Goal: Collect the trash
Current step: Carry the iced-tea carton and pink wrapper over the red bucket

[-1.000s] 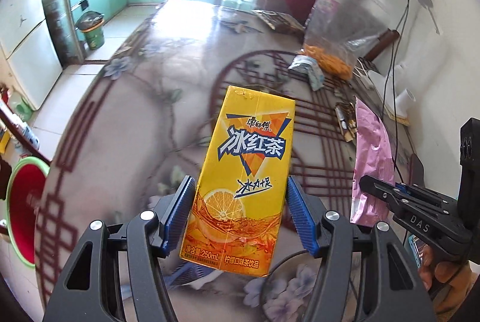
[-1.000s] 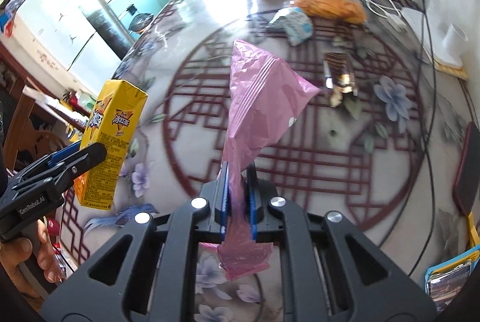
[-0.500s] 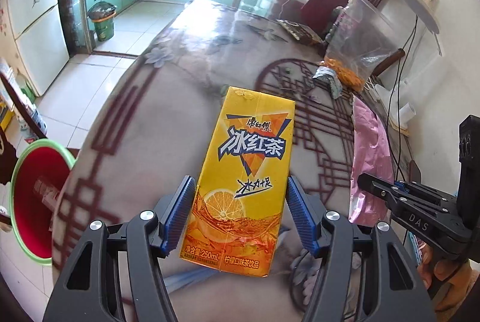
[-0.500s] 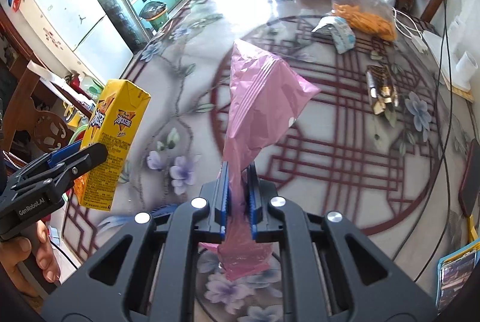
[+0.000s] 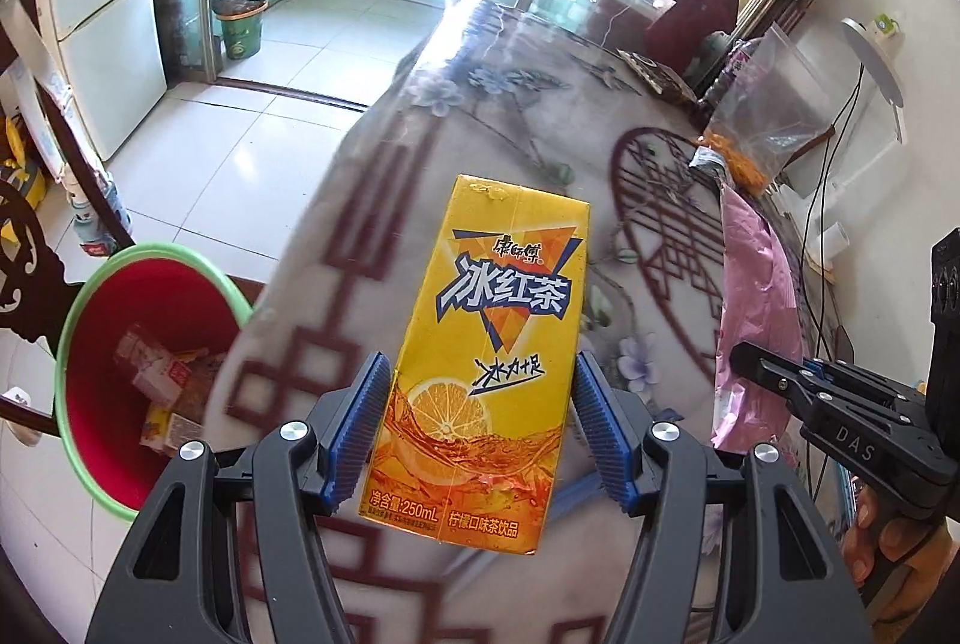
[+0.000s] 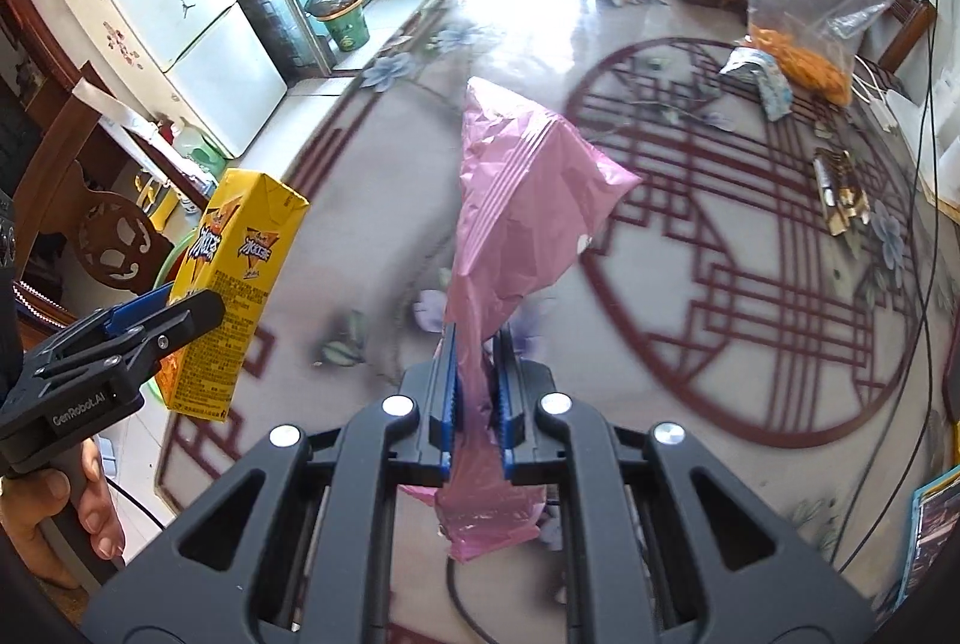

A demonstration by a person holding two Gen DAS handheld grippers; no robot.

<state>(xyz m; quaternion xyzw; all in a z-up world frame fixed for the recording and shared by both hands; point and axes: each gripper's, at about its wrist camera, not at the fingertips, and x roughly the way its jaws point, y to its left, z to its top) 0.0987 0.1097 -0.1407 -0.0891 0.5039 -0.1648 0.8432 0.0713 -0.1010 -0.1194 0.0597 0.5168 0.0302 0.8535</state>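
My left gripper (image 5: 480, 404) is shut on a yellow iced-tea carton (image 5: 486, 344), held upright above the table's left edge; the carton also shows in the right wrist view (image 6: 231, 284). My right gripper (image 6: 477, 386) is shut on a crumpled pink wrapper (image 6: 516, 212), which also shows at the right of the left wrist view (image 5: 756, 308). A red bin with a green rim (image 5: 90, 386) stands on the floor to the left, below the table edge, with several cartons inside.
On the flower-patterned table (image 6: 690, 284) lie a clear bag of orange snacks (image 6: 804, 14), a small blue-white packet (image 6: 762, 80), a shiny dark wrapper (image 6: 840, 194) and cables at the right. A green kitchen bin (image 5: 240, 20) and a fridge (image 5: 102, 14) stand beyond.
Both grippers have moved left toward the table's edge with their loads. The red bin has come into fuller view and shows its contents.
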